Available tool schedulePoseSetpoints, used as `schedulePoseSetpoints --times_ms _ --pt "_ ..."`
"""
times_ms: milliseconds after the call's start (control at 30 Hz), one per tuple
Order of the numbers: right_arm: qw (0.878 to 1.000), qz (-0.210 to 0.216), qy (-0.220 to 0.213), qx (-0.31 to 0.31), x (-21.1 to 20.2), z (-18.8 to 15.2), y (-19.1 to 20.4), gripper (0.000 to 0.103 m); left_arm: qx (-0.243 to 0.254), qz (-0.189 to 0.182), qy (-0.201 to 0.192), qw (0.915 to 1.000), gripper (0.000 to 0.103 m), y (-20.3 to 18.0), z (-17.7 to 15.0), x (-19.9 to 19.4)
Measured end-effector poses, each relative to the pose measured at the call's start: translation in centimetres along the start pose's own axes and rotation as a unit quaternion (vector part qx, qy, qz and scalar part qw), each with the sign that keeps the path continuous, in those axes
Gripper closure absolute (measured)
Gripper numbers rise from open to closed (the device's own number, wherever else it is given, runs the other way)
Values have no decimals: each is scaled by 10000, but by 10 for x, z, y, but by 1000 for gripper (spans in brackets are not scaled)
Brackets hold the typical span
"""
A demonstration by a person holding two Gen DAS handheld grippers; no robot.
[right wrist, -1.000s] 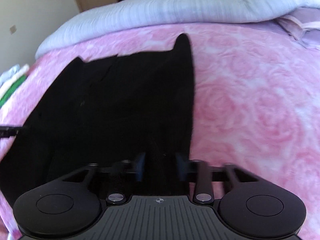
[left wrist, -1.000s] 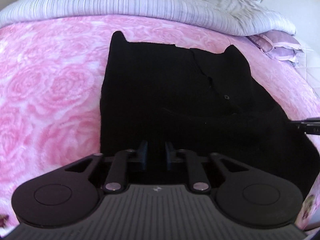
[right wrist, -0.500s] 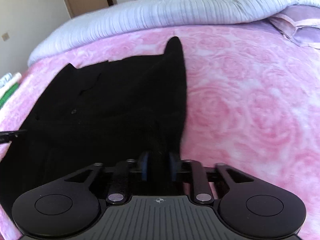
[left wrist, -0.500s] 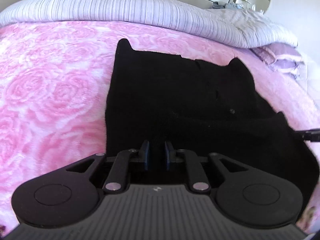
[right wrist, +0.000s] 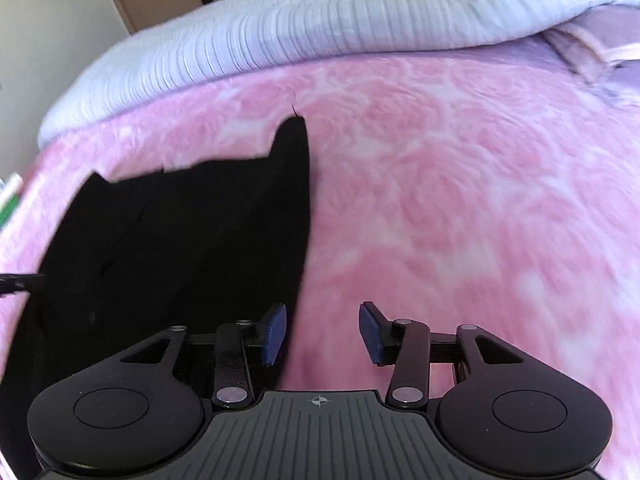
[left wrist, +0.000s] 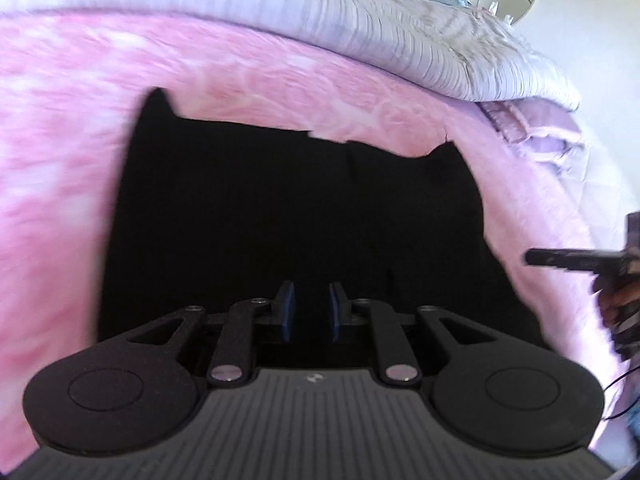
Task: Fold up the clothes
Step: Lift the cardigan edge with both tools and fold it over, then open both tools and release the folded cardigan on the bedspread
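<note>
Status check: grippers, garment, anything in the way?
Right gripper opening, nothing between pads. Left gripper narrow over black fabric garment; grip unclear. Garment flat on pink rose-patterned blanket. Nothing blocking.

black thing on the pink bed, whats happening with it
A person with a two-finger gripper in each hand is folding a black fabric garment laid flat on a pink rose-patterned blanket. The right gripper is opening, with only blanket between its blue pads, beside the garment's edge. The left gripper sits over the garment with its pads close together; whether it pinches cloth is too dark to tell.
</note>
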State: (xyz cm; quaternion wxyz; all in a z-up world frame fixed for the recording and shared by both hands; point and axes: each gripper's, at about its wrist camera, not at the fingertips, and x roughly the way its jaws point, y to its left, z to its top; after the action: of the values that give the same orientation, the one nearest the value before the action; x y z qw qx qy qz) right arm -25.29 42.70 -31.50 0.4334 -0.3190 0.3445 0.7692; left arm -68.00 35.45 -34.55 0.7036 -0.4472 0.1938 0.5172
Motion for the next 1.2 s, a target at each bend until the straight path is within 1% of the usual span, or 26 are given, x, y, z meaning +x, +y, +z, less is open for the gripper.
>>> schedulePoseSetpoints --times_ms 33,167,233,267,300,333,400,433,467,600,667,700,767,833,867,900,967,1033,1067,1100,1133,1200 --pt "10000 24 10 -43 10 10 -5 59 -52 -146 54 9999 89 -2 10 15" --pt "9997 63 147 -159 49 44 -22 59 -64 -331 171 9993 89 -14 48 76" --pt "9992 255 177 -271 65 57 -28 59 -44 -368 204 9991 87 -20 65 102" --pt "9987 334 184 -347 72 64 -30 59 -46 -399 209 9990 86 -23 70 112" --pt "9984 330 201 -418 79 70 -31 59 -68 -415 187 9989 85 -25 75 121" --pt "9982 315 212 -463 83 75 -32 59 -93 -435 164 9989 83 -27 79 129" --pt "9978 340 216 -523 89 80 -34 59 -207 -549 85 9982 82 -28 84 140" --pt "9976 353 218 -553 92 83 -35 59 -197 -577 8 9981 83 -30 86 143" --pt "9976 355 205 -565 94 85 -36 59 -178 -602 -76 9980 103 -32 88 146" --pt "9978 284 85 -596 94 88 -39 59 345 -539 -722 9953 103 -40 82 125" --pt "9980 267 23 -568 92 86 -40 59 521 -315 -1054 9926 103 -35 77 112" --pt "9983 290 -3 -515 91 85 -41 59 545 -130 -1008 9933 103 -30 76 114" --pt "9986 362 -66 -375 91 85 -42 59 369 41 -644 9972 103 -17 72 131" --pt "9984 524 -90 -198 90 84 -42 59 452 0 -719 9964 103 -17 69 137" --pt "9982 584 -99 -130 90 84 -42 59 558 39 -783 9954 103 -21 71 136" --pt "9982 581 -101 -118 89 83 -40 59 663 78 -846 9942 102 -26 74 136" --pt "9990 379 -124 -177 84 80 -36 59 836 225 -1045 9907 100 -34 78 133" --pt "9995 156 -212 -184 73 74 -32 59 548 304 -1286 9897 99 -27 80 112" --pt "9994 117 -273 -199 64 69 -30 59 403 343 -1406 9886 98 -24 81 102" --pt "9989 169 -363 -230 49 63 -27 59 255 373 -1514 9874 98 -21 81 91" --pt "9983 243 -464 -265 33 54 -23 59 89 298 -1491 9883 98 -14 77 72" --pt "9968 379 -647 -293 1 34 -15 59 15 209 -1409 9898 98 -7 56 32"
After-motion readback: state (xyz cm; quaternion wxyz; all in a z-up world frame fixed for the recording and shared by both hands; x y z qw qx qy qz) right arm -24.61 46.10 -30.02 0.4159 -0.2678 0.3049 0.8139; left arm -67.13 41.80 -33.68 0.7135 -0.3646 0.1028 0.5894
